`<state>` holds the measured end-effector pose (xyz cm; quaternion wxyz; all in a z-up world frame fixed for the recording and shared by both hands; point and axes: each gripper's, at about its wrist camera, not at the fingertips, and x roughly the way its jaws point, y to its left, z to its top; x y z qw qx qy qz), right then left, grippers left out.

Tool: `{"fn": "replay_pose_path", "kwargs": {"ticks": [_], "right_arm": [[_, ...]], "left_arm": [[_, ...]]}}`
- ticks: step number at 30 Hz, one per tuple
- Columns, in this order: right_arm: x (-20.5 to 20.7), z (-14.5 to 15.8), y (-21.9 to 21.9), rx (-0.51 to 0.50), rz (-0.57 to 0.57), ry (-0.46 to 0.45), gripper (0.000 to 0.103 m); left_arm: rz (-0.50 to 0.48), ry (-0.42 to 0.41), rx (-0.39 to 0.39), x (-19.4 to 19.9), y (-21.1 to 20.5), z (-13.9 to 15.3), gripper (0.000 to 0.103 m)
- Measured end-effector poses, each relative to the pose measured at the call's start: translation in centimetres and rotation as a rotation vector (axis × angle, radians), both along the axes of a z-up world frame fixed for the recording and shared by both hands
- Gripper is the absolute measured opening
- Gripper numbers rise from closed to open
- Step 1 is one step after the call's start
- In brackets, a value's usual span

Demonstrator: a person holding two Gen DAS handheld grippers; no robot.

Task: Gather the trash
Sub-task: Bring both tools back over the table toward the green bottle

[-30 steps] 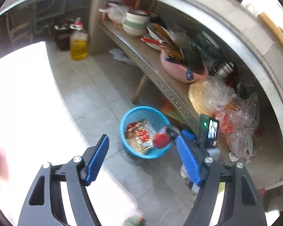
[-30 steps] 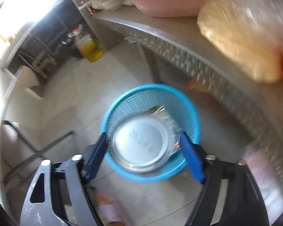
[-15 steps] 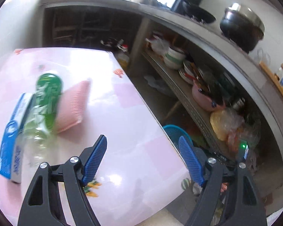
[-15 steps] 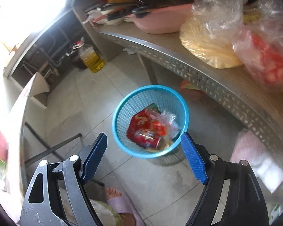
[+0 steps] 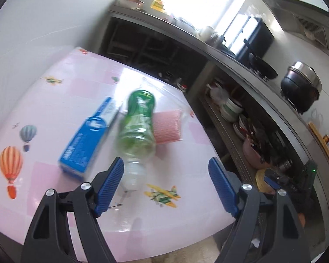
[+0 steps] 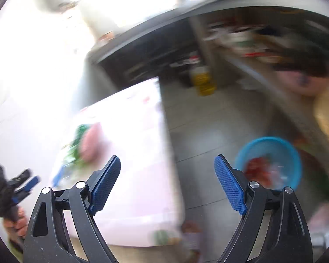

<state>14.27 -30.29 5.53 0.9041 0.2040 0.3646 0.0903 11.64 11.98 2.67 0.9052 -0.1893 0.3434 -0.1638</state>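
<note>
We see basket [image 6: 268, 161] at right of blurred right view, some trash inside, probably wrappers. Left on table [image 5: 54, 100]: bottle [image 5: 138, 127], box [image 5: 90, 138], pink pad [image 5: 167, 127], frame centre. Left gripper [image 5: 165, 184] open, empty; right gripper [image 6: 167, 183] just widened, empty.

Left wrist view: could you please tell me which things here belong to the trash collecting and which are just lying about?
Job:
- plastic bottle
- blue carton
- pink pad (perhaps)
- blue basket
- left gripper, open

Lying about:
- black pot
- stacked bowls
- oil jug
</note>
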Motion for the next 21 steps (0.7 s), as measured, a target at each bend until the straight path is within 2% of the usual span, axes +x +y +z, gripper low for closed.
{"fn": "replay_pose_path", "kwargs": {"ticks": [4,10,16,21], "right_arm": [[1.9,-0.2,5.3,0.03,0.157,0.039,0.083],[3.9,-1.3,11.4,0.174,0.297,0.144,0.083],[6.7,-1.7,15.5,0.216,0.349,0.253,0.084],[9.3,-2.1,18.2,0.217,0.363,0.295,0.084]], "left_arm": [[0.049,0.015,-0.01,-0.6,2.2,-1.4,0.077],[0.069,0.051,0.018,-1.0,3.6,-4.1,0.077],[0.119,0.03,0.016,-1.2,5.0,-4.8,0.077],[0.141,0.041,-0.001,-1.3,6.1,-5.4,0.077]]}}
